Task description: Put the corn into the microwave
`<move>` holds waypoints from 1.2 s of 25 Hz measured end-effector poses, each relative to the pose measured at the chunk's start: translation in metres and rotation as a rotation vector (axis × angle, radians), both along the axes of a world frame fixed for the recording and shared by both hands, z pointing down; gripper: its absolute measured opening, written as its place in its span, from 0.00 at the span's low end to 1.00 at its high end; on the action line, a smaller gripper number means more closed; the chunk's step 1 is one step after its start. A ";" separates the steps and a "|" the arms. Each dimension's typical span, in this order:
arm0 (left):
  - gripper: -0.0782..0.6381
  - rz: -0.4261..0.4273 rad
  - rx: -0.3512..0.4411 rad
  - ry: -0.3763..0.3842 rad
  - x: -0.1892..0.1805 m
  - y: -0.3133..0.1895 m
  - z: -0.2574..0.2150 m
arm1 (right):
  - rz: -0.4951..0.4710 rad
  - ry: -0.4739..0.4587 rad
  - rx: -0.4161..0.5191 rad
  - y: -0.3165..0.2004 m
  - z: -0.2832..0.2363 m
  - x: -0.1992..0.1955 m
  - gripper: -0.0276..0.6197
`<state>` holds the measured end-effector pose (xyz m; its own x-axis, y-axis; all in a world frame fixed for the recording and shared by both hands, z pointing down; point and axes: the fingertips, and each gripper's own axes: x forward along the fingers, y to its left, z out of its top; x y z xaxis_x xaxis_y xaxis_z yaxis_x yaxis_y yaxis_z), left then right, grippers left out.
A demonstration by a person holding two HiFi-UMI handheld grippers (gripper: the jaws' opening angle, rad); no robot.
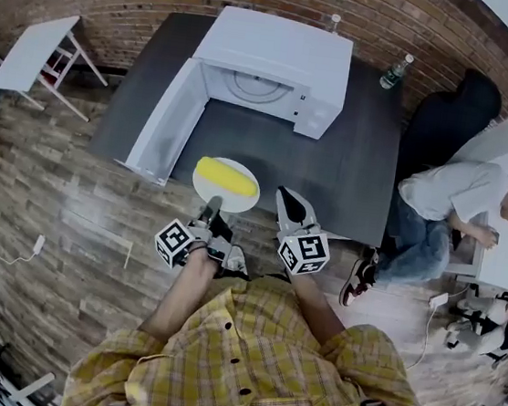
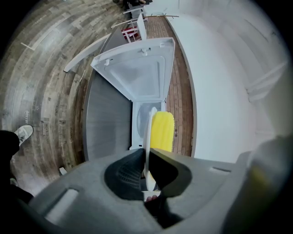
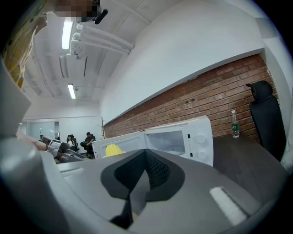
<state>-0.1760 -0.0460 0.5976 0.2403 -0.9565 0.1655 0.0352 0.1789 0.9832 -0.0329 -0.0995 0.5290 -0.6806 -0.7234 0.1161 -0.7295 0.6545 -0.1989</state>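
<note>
**Step in hand: carry the plate to the cavity**

1. Status. The left gripper (image 1: 210, 203) has its jaws clamped on the near rim of the white plate (image 1: 233, 202). The corn (image 1: 227, 178) lies across the plate, off the tabletop (image 1: 351, 163) and just short of its near edge. The right gripper (image 1: 284, 197) has its jaws together with nothing between them, just beside the plate at its 4 o'clock.

2. Target. The microwave (image 1: 276, 58) stands at 12 o'clock from the plate. Its door (image 1: 164, 127) hangs fully open at 10 o'clock, and the cavity (image 1: 255, 85) with its turntable faces the person.

3. Method. The plate hangs from a single rim grip, so it probably tends to sag at the far edge.
   - Hold it level; the corn is round and may roll.
   - Advance straight toward 12 o'clock, enter the cavity centrally and lower the plate onto the turntable before parting the jaws.
   - In the left gripper view the plate (image 2: 149, 132) appears edge-on, with the corn (image 2: 162, 131) on one face.

**Surroundings and obstructions**

- The door edge is the nearest hazard on the plate's 10 o'clock side. Stay clear of it.
- The control panel side of the microwave (image 3: 183, 137) bounds the opening at 1 o'clock.
- A bottle (image 1: 395, 72) stands at 2 o'clock on the tabletop, well apart from the path.
- An office chair (image 1: 448, 120) and a seated person (image 1: 455, 208) are at 3 o'clock, beyond the tabletop.
- Nothing lies between the plate and the cavity.
</note>
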 end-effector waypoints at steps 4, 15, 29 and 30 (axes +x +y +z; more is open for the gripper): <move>0.14 0.031 -0.015 -0.021 -0.007 -0.015 0.005 | 0.038 0.011 0.006 -0.011 -0.003 -0.001 0.05; 0.14 0.057 -0.014 0.005 -0.009 -0.048 0.008 | 0.094 0.030 -0.001 -0.030 0.001 -0.001 0.04; 0.14 0.059 -0.029 -0.021 -0.009 -0.094 0.016 | 0.089 0.015 0.003 -0.072 0.005 0.001 0.04; 0.14 0.056 -0.028 -0.023 -0.010 -0.098 0.017 | 0.085 0.012 0.005 -0.075 0.005 0.000 0.04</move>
<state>-0.1859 -0.1443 0.6144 0.2891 -0.9365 0.1984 0.0015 0.2077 0.9782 -0.0329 -0.1750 0.5337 -0.6151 -0.7792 0.1202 -0.7849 0.5908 -0.1868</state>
